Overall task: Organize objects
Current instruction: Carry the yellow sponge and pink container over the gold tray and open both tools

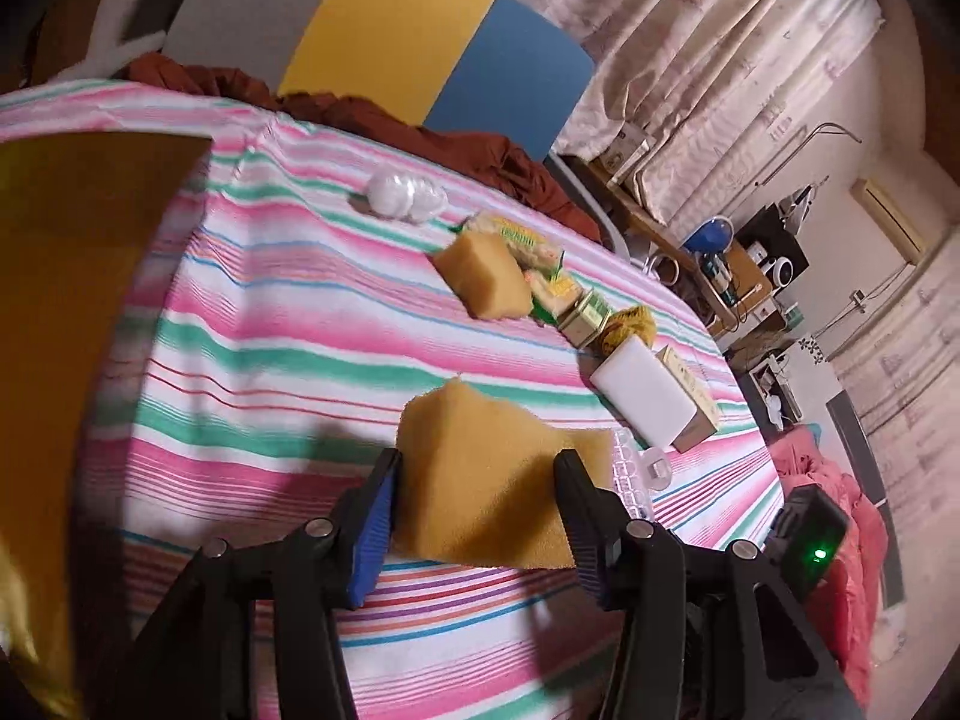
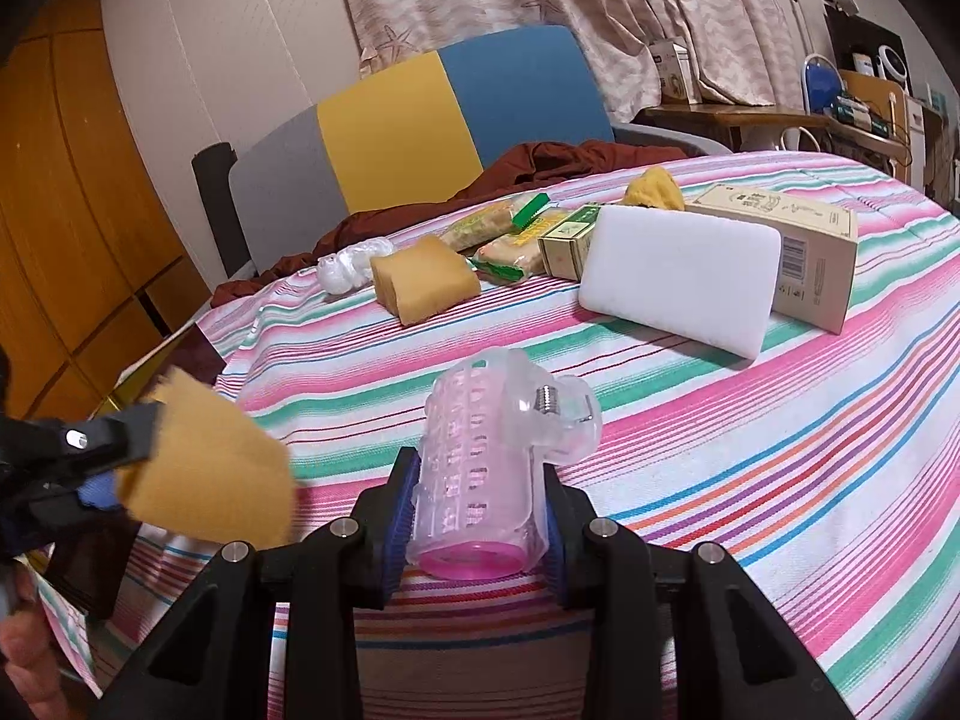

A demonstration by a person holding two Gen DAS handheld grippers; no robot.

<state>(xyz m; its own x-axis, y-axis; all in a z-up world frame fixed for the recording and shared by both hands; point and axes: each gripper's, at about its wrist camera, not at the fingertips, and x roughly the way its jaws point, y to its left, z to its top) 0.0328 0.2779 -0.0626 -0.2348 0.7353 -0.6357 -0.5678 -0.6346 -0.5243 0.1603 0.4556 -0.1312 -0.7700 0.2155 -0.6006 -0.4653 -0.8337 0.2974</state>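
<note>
- While your left gripper (image 1: 477,510) is clamped on the yellow sponge (image 1: 480,480), lifted off the striped cloth (image 1: 270,330), you are in the carrying step.
- Your right gripper (image 2: 480,522) is clamped on the clear hair roller (image 2: 480,468).
- Next, I think, each needs a place; none is visible.

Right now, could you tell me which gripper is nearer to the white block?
Right. The right gripper, holding the clear roller, sits just in front of the white block; the left gripper, gripping a sponge, is further off.
</note>
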